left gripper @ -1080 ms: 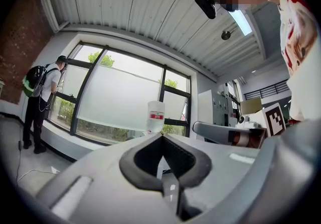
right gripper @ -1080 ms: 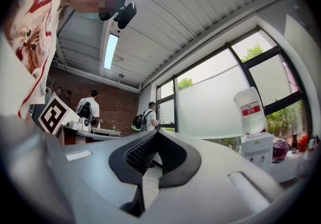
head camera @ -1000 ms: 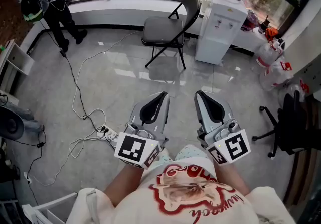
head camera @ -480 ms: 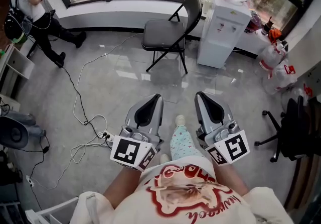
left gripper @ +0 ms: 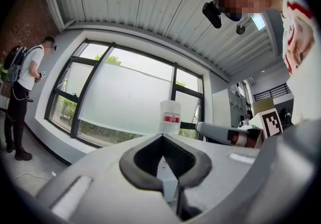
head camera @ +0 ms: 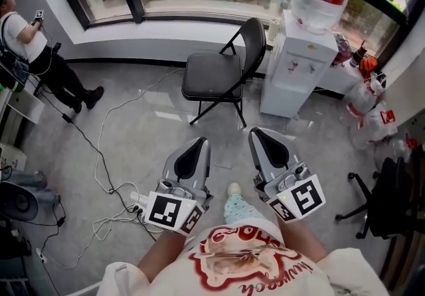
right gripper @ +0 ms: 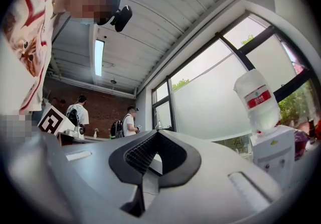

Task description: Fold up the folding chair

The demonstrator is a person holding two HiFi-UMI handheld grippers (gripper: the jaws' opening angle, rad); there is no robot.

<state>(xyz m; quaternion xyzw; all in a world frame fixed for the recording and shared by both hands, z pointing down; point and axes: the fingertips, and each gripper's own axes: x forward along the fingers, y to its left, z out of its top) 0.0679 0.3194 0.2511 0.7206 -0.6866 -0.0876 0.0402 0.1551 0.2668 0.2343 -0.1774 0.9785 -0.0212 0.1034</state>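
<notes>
Both of your claws are pressed together and hold nothing. The left claw [head camera: 196,144] shows its tips meeting in the left gripper view [left gripper: 161,137]. Only the hollow between its pads stays open, with a sliver of the white water dispenser [head camera: 295,56] showing through. The right claw [head camera: 260,135] is the same in its own view [right gripper: 155,135], tips touching around an empty hollow.

Neither gripper view shows you the floor ahead. Each claw's grey body fills the lower half, and above it are only windows, ceiling and the water bottle [right gripper: 258,100]. The folding chair [head camera: 216,75] can therefore be placed from the head view alone.

There it stands unfolded on the grey floor [head camera: 133,115], straight ahead of both claws and well apart from them. Its seat faces you, slightly nearer the left claw's line, and its backrest is on the far right side. The dispenser stands just beside the chair, ahead of the right claw.

Ahead and to the left of the left claw a person [head camera: 33,49] stands by the window. Cables [head camera: 99,155] trail over the floor to its left. Off to the right of the right claw a black office chair [head camera: 385,195] is cut off by the frame edge.
</notes>
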